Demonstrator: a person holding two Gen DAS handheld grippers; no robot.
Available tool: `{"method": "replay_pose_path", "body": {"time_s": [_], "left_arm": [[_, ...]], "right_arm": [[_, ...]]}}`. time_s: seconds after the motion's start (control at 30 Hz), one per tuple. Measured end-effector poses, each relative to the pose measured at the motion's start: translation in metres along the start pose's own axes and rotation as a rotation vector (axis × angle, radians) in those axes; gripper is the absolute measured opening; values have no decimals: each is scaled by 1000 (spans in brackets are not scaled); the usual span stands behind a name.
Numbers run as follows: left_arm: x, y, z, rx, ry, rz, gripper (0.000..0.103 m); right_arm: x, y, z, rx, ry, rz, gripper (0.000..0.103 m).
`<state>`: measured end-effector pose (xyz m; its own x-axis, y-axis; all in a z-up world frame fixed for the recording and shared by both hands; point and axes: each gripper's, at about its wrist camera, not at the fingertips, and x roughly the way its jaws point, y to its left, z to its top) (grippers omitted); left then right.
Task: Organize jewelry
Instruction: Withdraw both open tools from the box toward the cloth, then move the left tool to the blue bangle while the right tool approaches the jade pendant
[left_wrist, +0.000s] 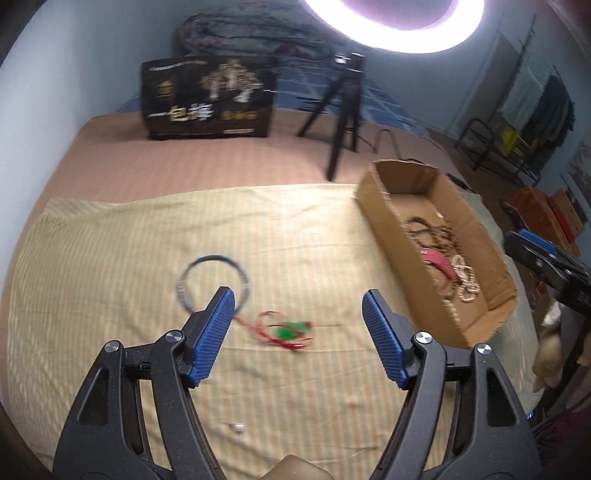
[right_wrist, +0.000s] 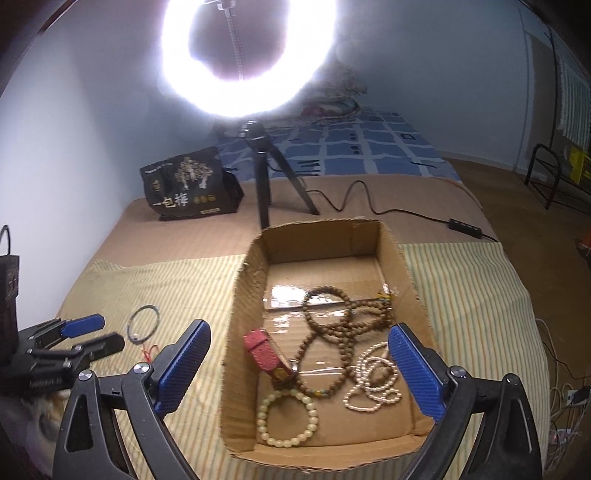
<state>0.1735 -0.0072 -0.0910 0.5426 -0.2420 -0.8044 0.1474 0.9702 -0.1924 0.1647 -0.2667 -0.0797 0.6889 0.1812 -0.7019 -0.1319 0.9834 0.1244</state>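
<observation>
Both grippers open and empty; I steer my left gripper (left_wrist: 299, 308) down onto the red-corded green pendant (left_wrist: 290, 330) lying between its jaws, pinching cord too, then carry it right to the cardboard box (right_wrist: 242, 332).

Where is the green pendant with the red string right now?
In the left wrist view, the green pendant lies on the striped cloth, between the blue bangle and the cardboard box, not inside it.
</observation>
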Motion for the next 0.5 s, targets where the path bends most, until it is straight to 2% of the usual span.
{"method": "replay_pose_path", "body": {"time_s": [0.23, 0.5], "left_arm": [[3, 38, -1, -62, 16, 36, 74], [5, 59, -2, -90, 18, 49, 75]], "right_arm": [[4, 40, -6, -84, 3, 59, 98], [16, 88, -24, -192, 47, 141, 98]]}}
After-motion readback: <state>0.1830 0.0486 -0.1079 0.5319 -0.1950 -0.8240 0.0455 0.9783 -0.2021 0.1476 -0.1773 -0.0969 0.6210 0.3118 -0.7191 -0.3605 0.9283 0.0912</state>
